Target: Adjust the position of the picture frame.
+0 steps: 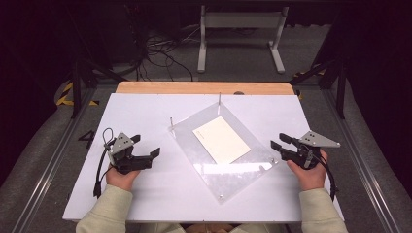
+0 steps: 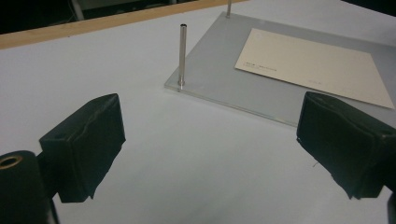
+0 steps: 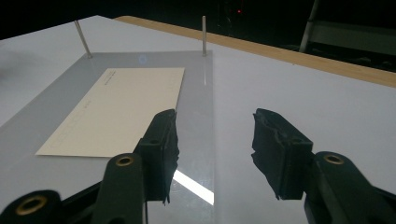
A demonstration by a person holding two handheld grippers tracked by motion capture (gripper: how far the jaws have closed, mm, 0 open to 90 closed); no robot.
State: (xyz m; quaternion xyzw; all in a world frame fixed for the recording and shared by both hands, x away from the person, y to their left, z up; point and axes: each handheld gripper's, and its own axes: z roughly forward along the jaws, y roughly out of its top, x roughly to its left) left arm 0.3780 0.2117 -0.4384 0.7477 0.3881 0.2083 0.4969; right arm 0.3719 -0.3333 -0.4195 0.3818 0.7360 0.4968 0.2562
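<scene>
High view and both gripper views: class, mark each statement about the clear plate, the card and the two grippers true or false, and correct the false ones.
1. A cream card lies flat on the clear plate. True.
2. The left gripper is shut on the card. False: its fingers stand wide apart over the bare white table, holding nothing.
3. Thin metal posts stand upright at corners of the plate. True.
4. The right gripper is open. True.
5. The card hangs over the plate's edge. False: it lies wholly within the plate, with clear margin on every side.
</scene>
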